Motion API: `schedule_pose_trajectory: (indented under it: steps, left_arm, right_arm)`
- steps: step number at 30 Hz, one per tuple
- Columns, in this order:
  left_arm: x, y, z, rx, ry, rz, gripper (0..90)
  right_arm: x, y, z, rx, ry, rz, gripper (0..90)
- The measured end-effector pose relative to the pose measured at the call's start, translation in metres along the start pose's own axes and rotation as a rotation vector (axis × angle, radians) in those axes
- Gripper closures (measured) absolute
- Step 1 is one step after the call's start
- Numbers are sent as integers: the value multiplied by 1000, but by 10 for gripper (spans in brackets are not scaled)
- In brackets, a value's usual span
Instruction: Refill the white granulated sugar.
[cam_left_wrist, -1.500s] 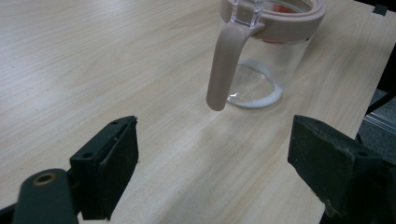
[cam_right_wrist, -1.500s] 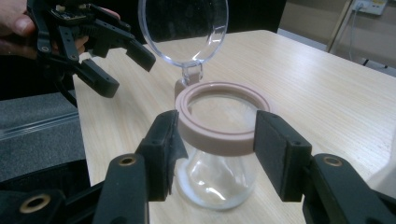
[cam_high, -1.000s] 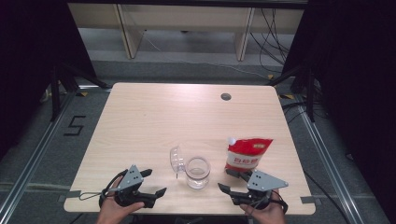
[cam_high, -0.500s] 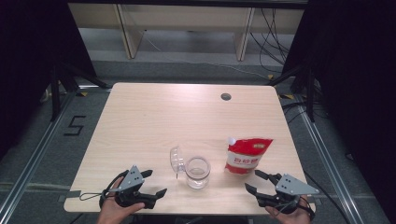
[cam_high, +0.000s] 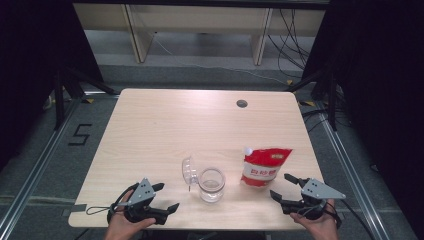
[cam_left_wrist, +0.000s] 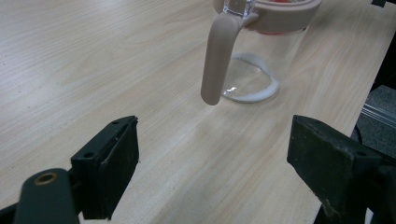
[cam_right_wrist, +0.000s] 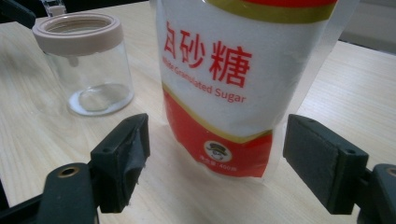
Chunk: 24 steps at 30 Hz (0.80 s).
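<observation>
A clear glass jar (cam_high: 211, 184) with a beige rim stands near the table's front edge, its clear lid (cam_high: 188, 171) flipped open to the left. A red and white granulated sugar pouch (cam_high: 265, 166) stands upright to its right. My right gripper (cam_high: 280, 185) sits just right of and in front of the pouch. Its jaws have just been opening and hold nothing. In the right gripper view, the pouch (cam_right_wrist: 224, 79) rises just ahead of the right gripper (cam_right_wrist: 219, 163), with the jar (cam_right_wrist: 86, 65) at left. My left gripper (cam_high: 167, 196) rests open left of the jar. In the left gripper view, the jar (cam_left_wrist: 261, 60) and its beige tab (cam_left_wrist: 217, 60) lie beyond the left gripper (cam_left_wrist: 219, 172).
The wooden table (cam_high: 165, 130) has a round cable hole (cam_high: 242, 103) at the back right. Both hands rest at the front edge. Black stands (cam_high: 65, 85) flank the table, and cables (cam_high: 300, 30) hang at the far right.
My right gripper has moved to the right, from in front of the pouch towards the table's front right corner, and its jaws stand wider. The left gripper, jar and pouch have stayed put.
</observation>
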<state>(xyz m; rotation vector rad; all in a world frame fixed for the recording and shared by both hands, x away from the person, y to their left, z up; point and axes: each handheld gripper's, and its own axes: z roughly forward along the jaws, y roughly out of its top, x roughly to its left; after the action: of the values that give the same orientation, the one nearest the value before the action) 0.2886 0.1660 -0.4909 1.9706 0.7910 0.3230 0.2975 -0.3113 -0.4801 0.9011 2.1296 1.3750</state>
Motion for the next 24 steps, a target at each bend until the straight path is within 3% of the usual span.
schedule_pose_trajectory:
  steps: [2, 5, 6, 8, 9, 10, 12, 13, 14, 15, 16, 20, 22, 24]
  left_arm:
    - [-1, 0, 0, 5, 8, 5, 166]
    - [0, -1, 0, 8, 10, 3, 168]
    - [-1, -1, 0, 5, 8, -3, 169]
    - [0, 0, -1, 13, 17, 9, 169]
    - [2, 0, -1, 26, 23, 22, 170]
    - [0, -1, -1, 11, 17, 4, 170]
    - [1, -1, -1, 10, 12, 6, 171]
    - [1, -1, -1, 13, 16, 6, 171]
    - [1, -1, -1, 13, 18, 6, 172]
    - [1, -1, -1, 15, 19, 7, 173]
    - [1, -1, 0, 12, 14, 1, 173]
    - [0, -1, 0, 12, 15, 0, 175]
    - [0, -1, 0, 13, 14, 2, 181]
    - [1, -1, 0, 13, 14, 5, 183]
  right_arm:
    - [-7, 0, 4, -11, 13, -23, 236]
    - [-14, 0, 9, 16, 18, 0, 242]
    - [-18, 0, 11, 6, 12, -17, 224]
    - [-20, 0, 14, 3, 24, -5, 222]
    - [-22, 0, 16, -15, 21, -38, 216]
    - [-24, 1, 17, -7, 21, -38, 200]
    - [-27, 2, 20, -4, 21, -55, 197]
    - [-26, 2, 22, -13, 31, -35, 199]
    - [-29, 3, 24, -22, 43, -55, 204]
    - [-28, 3, 25, -29, 49, -44, 197]
    - [-31, 5, 27, -39, 42, -84, 183]
    - [-32, 6, 34, -39, 70, -86, 172]
    - [-32, 6, 38, -37, 93, -63, 172]
    - [-33, 7, 43, -37, 99, -85, 175]
